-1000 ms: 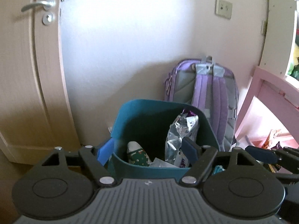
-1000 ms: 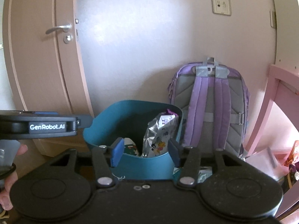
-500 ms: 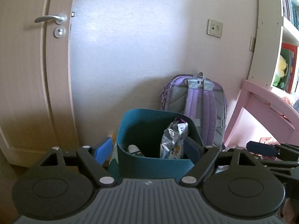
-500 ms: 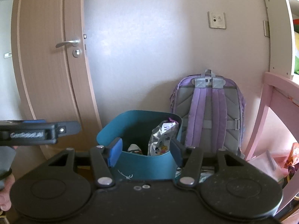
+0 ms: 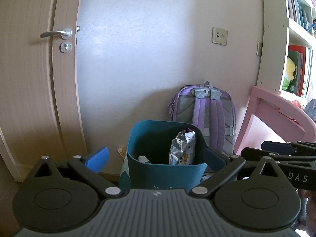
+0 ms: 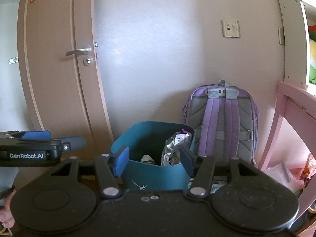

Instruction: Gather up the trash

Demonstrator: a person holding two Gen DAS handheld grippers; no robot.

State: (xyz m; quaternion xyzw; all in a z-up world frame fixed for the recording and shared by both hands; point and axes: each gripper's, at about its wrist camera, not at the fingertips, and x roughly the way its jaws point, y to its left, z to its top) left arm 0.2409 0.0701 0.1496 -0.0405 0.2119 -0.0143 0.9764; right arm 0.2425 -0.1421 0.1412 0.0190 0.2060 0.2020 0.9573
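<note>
Both wrist cameras look forward and slightly downward, side by side, sharing the teal bin point(image 5: 164, 169) point(image 6: 156, 175) and purple backpack point(image 5: 205, 110) point(image 6: 223, 118).

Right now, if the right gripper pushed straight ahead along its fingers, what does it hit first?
Most likely the teal bin: it sits directly ahead between the open right gripper fingers, foil wrapper inside. Depth to its near wall is unclear.

The left tool point(image 5: 156, 157) is black with a ribbed grey top, silver screws and blue pads point(image 5: 97, 159). The right tool point(image 6: 153, 161) is black too, with blue pads point(image 6: 120, 162). White "GenRobot.AI" lettering is on the left tool's side.
</note>
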